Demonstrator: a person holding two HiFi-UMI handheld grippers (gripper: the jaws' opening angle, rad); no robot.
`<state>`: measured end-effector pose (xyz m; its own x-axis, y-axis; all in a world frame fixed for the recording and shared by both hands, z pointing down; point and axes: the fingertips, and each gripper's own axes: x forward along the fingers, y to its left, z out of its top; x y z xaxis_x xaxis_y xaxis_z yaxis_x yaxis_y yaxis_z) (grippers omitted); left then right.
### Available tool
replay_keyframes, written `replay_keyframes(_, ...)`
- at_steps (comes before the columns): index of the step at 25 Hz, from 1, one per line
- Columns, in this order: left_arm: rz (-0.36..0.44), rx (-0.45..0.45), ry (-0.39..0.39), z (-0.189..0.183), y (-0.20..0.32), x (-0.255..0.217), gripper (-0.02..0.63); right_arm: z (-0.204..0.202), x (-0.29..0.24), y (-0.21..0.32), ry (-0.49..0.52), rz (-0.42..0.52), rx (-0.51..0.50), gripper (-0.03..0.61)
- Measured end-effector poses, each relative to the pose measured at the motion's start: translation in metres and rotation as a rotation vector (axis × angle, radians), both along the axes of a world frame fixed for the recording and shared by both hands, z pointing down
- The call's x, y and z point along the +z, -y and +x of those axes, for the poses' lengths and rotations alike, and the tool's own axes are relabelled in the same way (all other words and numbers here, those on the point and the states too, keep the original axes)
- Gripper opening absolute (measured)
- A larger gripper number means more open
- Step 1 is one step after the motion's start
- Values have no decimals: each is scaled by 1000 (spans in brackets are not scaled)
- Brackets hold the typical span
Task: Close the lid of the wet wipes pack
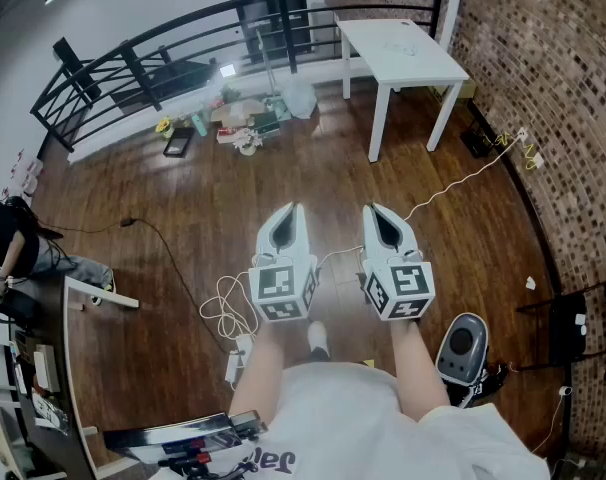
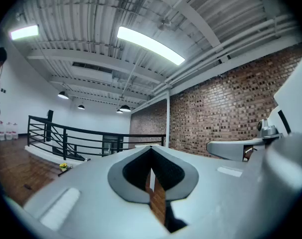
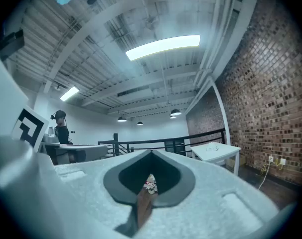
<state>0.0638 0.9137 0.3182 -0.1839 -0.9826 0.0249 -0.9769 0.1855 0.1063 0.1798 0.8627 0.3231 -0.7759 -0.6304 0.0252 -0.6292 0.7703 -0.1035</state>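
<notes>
No wet wipes pack shows in any view. In the head view both grippers are held level side by side over the wooden floor, pointing away from the person. The jaws of my left gripper (image 1: 294,209) meet at the tip with nothing between them; the left gripper view (image 2: 151,148) shows only a thin slit below the tip. My right gripper (image 1: 372,210) is likewise shut and empty, its tips together in the right gripper view (image 3: 152,153). A white table (image 1: 403,53) stands ahead to the right, with a faint flat item on its top that I cannot make out.
A black railing (image 1: 183,43) curves across the far side, with clutter on the floor (image 1: 245,118) beneath it. A brick wall (image 1: 553,98) runs along the right. Cables (image 1: 223,308) lie near the person's feet. A desk (image 1: 43,368) stands at the left, where a person (image 3: 59,127) is.
</notes>
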Motion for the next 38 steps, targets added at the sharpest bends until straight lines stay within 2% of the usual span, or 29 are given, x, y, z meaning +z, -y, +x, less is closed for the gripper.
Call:
replay_keyframes(4,-2,-12,-7,-47,25,10,15,-45,13,24,-29,5,-4,-14)
replay_keyframes(6,-23,-8,-29,-67,41,20,15,-67,24,33,-16,-55,-14,-14)
replay_keyframes(9,-49,45,-57,-72,70,32,15,-76,28,56,44,-162,-8,-14)
replay_keyframes(14,-48,87,-87,-81,135,51,15,-74,40,134,22,-145,71,-14)
replay_keyframes(19,-57,127,-36,-89,235,40,15,-81,41,233,19,-112,116,-14)
replay_keyframes(24,-16,186,17,-89,343,6,15,-89,4,335,52,-15,160,-12)
replay_keyframes(27,-8,198,12,-79,395,5,15,-78,-2,382,47,12,172,-14)
replay_keyframes(34,-70,267,-3,-74,481,34,15,-75,38,455,15,-77,221,-14)
replay_keyframes(38,-78,271,-6,-93,544,41,15,-97,52,513,-14,-94,223,-14)
